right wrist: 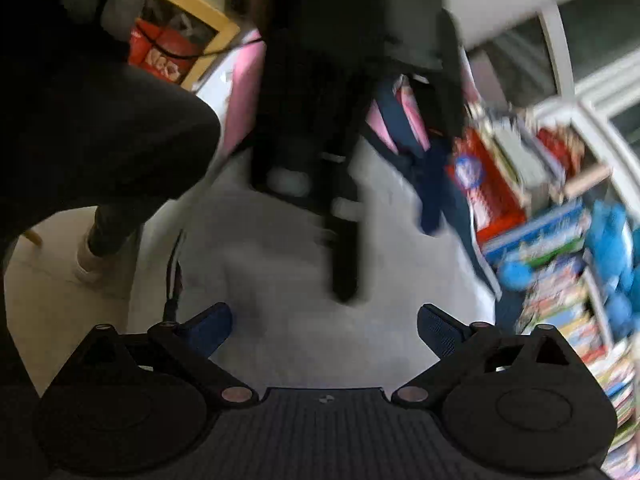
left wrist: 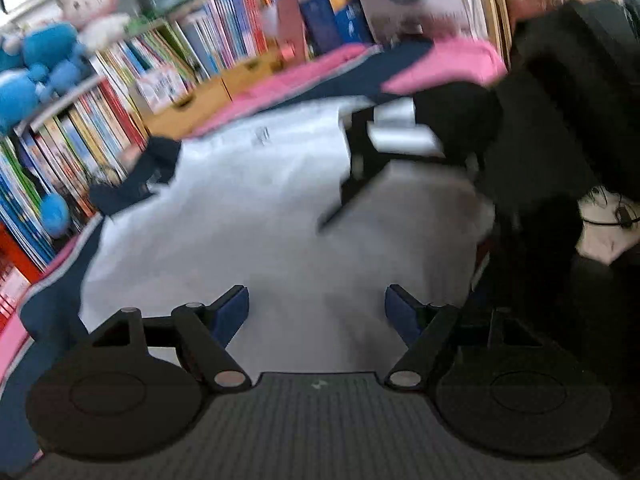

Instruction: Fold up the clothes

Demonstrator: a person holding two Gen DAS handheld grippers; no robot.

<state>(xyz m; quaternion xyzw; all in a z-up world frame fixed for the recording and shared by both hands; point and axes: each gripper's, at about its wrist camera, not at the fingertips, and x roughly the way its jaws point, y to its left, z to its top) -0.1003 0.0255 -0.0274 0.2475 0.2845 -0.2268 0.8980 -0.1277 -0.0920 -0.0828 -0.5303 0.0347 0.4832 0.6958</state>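
A pale grey-white garment (left wrist: pixel 248 208) with dark navy sleeves and trim (left wrist: pixel 148 168) lies spread flat on a pink surface (left wrist: pixel 440 68). My left gripper (left wrist: pixel 316 308) is open and empty, hovering just above the garment's near part. My right gripper (right wrist: pixel 324 328) is open and empty above the same garment (right wrist: pixel 280 248). The right gripper also shows in the left wrist view (left wrist: pixel 360 176), blurred, above the garment's right side. The left gripper shows in the right wrist view (right wrist: pixel 344 240) as a dark blurred shape over the cloth. Both views are motion-blurred.
A bookshelf full of colourful books (left wrist: pixel 100 120) with blue and pink plush toys (left wrist: pixel 36 68) lines the far side; it also shows in the right wrist view (right wrist: pixel 552 220). The person in dark clothes (left wrist: pixel 560 140) stands at the right. A wooden crate (right wrist: pixel 188 28) sits on the floor.
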